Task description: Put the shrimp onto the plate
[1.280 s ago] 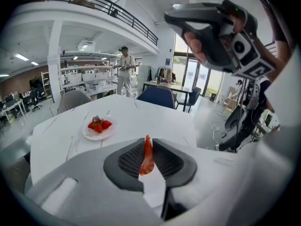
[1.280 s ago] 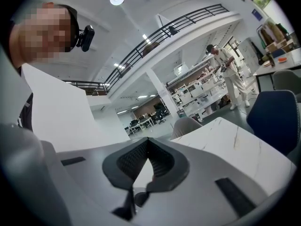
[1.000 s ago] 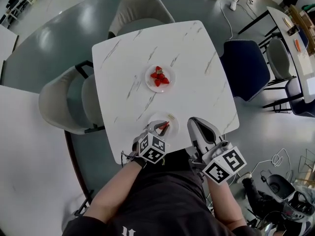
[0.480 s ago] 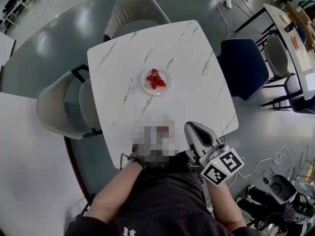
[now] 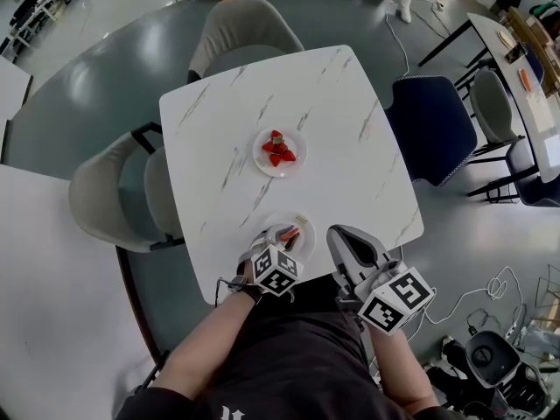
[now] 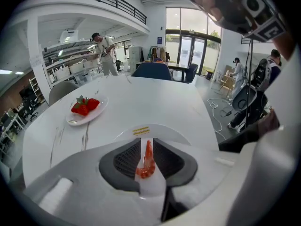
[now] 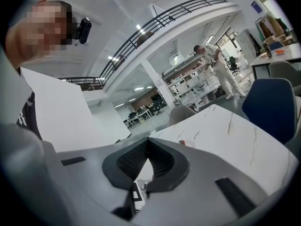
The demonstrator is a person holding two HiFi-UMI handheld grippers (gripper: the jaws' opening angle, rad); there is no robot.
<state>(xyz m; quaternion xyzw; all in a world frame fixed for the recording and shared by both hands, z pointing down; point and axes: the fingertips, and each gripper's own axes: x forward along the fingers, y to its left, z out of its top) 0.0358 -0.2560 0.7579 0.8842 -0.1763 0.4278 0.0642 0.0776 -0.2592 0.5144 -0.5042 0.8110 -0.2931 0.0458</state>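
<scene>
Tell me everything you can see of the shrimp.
The shrimp is small, orange-red and glossy, curled at its lower end, with a thin tail pointing up. It stands upright, pinched in the dark ribbed jaws of the left tool, over the near white plate. Whether it touches the plate cannot be told.

The left gripper [image 5: 282, 234] has shifted only slightly over the plate [image 5: 307, 234]; the shrimp [image 5: 287, 231] rides with it.

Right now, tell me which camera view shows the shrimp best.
The left gripper view: the shrimp sits close and central, pinched between the left gripper's fingers, with the white plate behind it. The head view shows it only as a small red speck at that gripper's tip. The right gripper view does not show it.
</scene>
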